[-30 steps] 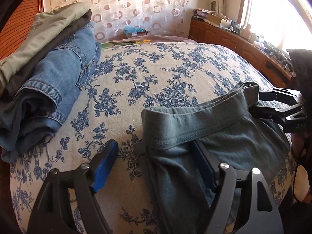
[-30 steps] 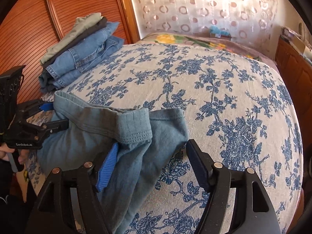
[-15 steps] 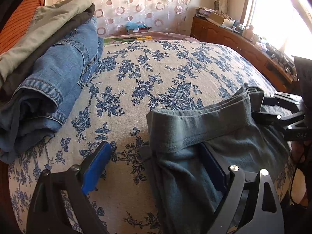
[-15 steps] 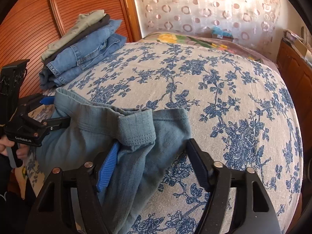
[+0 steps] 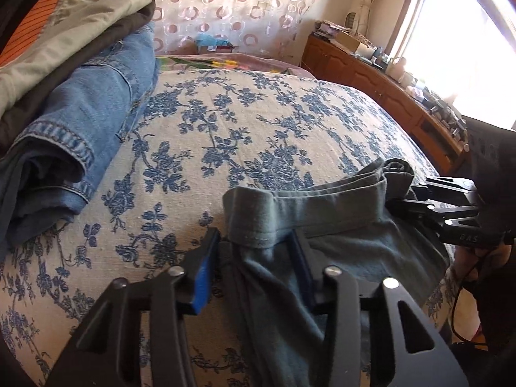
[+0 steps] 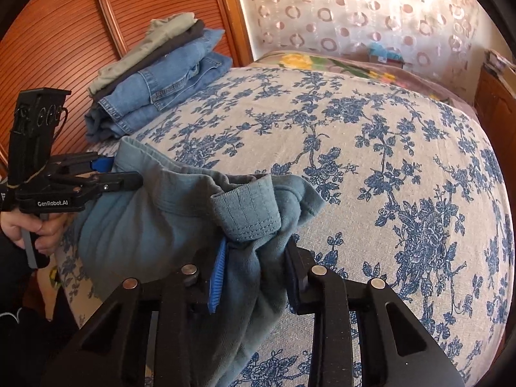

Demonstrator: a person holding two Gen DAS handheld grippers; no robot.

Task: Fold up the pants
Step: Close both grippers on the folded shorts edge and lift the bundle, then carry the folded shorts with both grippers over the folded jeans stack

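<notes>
Grey-blue pants (image 5: 338, 251) lie bunched at the near edge of the bed, waistband toward the far side. My left gripper (image 5: 254, 242) is closing on the waistband's left corner, and the cloth is gathered between its blue pads. The right gripper (image 6: 257, 245) is closing on the waistband's right corner of the pants (image 6: 145, 225), with the fabric squeezed into a bundle between its fingers. Each gripper also shows in the other's view: the left gripper (image 6: 122, 171) at the far left, held by a hand (image 6: 42, 229), and the right gripper (image 5: 400, 200) at the far right.
A floral blue-and-cream bedspread (image 5: 242, 129) covers the bed. A stack of folded jeans and trousers (image 6: 161, 74) sits at the far left corner beside a slatted wooden door (image 6: 64, 32). A wooden cabinet (image 5: 371, 77) with clutter runs under the window on the right.
Both grippers' jaws have narrowed from wide open onto the waistband corners, bunching the cloth between them. The hands have hardly shifted.
</notes>
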